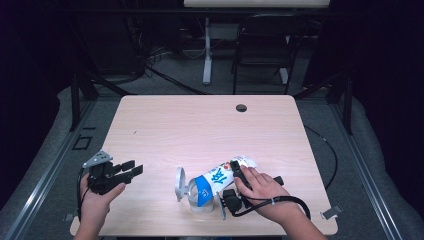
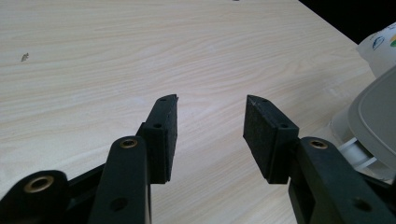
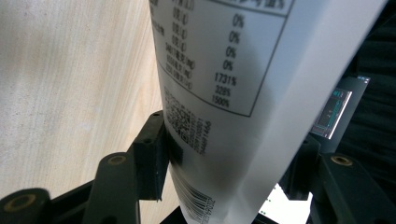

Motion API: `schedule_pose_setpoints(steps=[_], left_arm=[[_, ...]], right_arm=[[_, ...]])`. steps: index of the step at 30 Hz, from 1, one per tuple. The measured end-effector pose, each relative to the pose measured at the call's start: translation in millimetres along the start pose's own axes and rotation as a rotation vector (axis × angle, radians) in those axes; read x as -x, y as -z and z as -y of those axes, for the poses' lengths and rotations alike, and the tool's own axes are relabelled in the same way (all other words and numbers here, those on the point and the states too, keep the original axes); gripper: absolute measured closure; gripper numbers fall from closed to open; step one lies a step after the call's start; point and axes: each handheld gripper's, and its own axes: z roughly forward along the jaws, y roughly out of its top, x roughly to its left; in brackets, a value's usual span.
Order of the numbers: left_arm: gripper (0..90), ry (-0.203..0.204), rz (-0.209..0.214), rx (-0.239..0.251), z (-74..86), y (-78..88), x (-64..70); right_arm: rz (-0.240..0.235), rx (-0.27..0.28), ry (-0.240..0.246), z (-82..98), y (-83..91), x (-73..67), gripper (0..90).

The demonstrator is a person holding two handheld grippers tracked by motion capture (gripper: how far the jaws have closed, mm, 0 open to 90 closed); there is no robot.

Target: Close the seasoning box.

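Black jaws of the right hand-held gripper [image 3: 224, 177] stand wide on both sides of a white bag [image 3: 224, 93], and they look pressed against it, so the bag seems held. Printed numbers and a bar code cover its back. In the high view the bag [image 1: 220, 181] has a blue and white front and leans over a clear jar [image 1: 200, 200] with a grey lid [image 1: 179, 184] swung open, near the front edge of the worktop [image 1: 200, 125].

It looks soft and light, like a thin pouch that bends and crinkles. Its smooth skin may slip, so a grip on the flat middle seems best, not too hard, or it could squash.

Off to the left, well apart, the left hand-held gripper [image 2: 210, 126] is open with nothing in it.
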Motion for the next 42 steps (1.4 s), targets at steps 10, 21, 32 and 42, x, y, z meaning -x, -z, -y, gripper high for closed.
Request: schedule_pose_setpoints(steps=[10,21,32,42], left_arm=[[55.0,0.002,-0.001,-0.003,0.6,-0.9,-0.7],[55.0,0.006,-0.003,-0.005,1.7,-1.3,-1.7],[55.0,0.004,-0.006,-0.011,2.3,-1.9,-1.9],[55.0,0.007,-0.007,-0.011,2.5,-1.8,-2.2]], right_arm=[[0.003,0.011,-0.004,0.7,-0.8,-0.6,44.7],[0.001,0.012,0.0,0.8,-0.6,0.0,44.7],[0.002,0.016,0.004,0.9,-0.3,0.6,44.9],[-0.002,0.009,0.01,0.3,0.8,1.6,45.0]])
